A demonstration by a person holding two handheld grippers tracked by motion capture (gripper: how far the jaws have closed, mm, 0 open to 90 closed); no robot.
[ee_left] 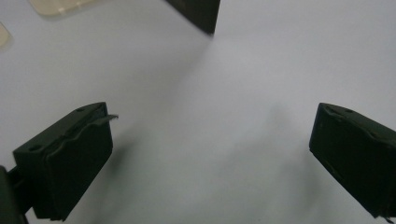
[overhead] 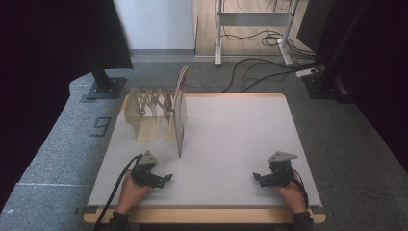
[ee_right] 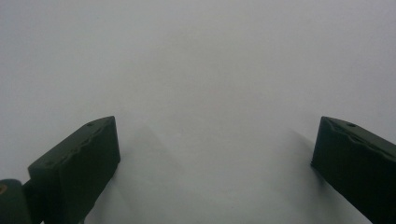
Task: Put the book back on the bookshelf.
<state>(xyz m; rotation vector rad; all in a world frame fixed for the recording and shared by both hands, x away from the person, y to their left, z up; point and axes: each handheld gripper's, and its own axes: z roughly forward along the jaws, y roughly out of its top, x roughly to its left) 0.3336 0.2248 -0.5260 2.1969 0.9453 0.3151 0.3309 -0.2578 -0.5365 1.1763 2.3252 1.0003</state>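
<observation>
A pale wooden accordion rack [overhead: 146, 107] stands at the table's back left, and one flat plate or disc [overhead: 181, 109] stands on edge in its right end. My left gripper [overhead: 166, 179] rests low at the front left of the white table [overhead: 231, 130], jaws wide apart with nothing between them. In the left gripper view, the gripper [ee_left: 210, 154] faces bare table, with the plate's dark lower edge [ee_left: 198, 13] ahead. My right gripper [overhead: 256, 178] sits at the front right, also open and empty. The right gripper view has the gripper [ee_right: 215, 158] over plain white surface.
A monitor stand base [overhead: 103, 88] sits on the grey carpet beyond the table's left corner. Cables [overhead: 262, 67] and a desk frame [overhead: 252, 29] lie on the floor behind. Another dark stand [overhead: 327, 82] is at the back right.
</observation>
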